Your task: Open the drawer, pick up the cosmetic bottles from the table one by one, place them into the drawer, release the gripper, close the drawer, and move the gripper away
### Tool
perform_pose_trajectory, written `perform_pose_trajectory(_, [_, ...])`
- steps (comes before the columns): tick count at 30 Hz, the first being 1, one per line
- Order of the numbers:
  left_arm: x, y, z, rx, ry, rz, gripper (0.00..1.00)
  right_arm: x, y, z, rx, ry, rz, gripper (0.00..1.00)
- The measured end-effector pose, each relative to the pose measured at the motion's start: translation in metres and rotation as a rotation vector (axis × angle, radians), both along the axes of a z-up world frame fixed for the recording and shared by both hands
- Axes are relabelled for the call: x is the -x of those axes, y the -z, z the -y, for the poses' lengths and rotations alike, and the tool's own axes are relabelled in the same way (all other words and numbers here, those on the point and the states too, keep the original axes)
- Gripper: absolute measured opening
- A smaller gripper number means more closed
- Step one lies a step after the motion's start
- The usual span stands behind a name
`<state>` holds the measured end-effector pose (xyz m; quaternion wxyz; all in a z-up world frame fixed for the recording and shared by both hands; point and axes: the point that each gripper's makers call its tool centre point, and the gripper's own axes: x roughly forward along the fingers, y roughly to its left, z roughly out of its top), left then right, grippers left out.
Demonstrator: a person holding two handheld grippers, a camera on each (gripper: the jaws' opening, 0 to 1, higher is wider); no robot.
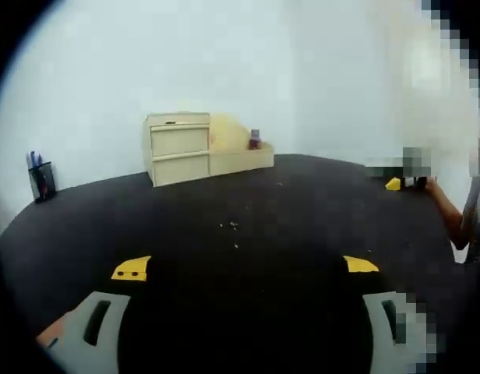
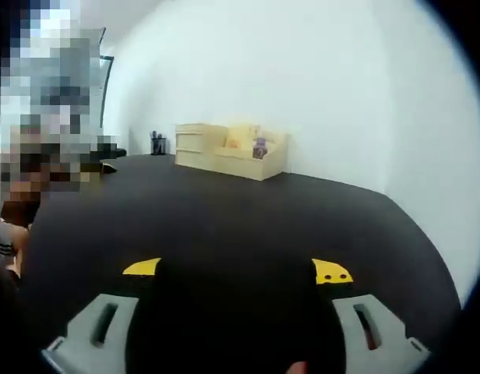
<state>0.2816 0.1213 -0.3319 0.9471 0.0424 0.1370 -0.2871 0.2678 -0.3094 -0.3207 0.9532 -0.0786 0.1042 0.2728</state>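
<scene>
Both tongs (image 1: 245,267) (image 2: 236,271) agape, low over table (image 1: 287,210)

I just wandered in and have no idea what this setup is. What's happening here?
A person holds a hand-held gripper in each hand over a black table. The left hand-held gripper and the right hand-held gripper are both open and empty. A small wooden drawer unit stands far off, drawers shut, nothing touched.

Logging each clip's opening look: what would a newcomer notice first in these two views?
The pale wooden drawer unit at the far edge of the dark table, both drawers shut, with an open tray beside it holding a small bottle. A pen holder stands far left in the left gripper view. Both grippers' yellow-tipped jaws stand apart, empty.
</scene>
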Motion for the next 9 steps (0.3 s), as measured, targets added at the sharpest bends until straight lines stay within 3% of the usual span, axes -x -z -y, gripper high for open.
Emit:
perform_pose_trajectory(5, [0.0,0.0,0.001,-0.003,-0.018,0.0,0.91,-0.002,-0.003,-0.002,0.024,0.02,0.045,0.68])
perform_pose_trajectory(9, [-0.005,0.001,0.001,0.0,-0.033,-0.003,0.93,-0.002,-0.004,-0.013,0.041,0.013,0.065,0.59])
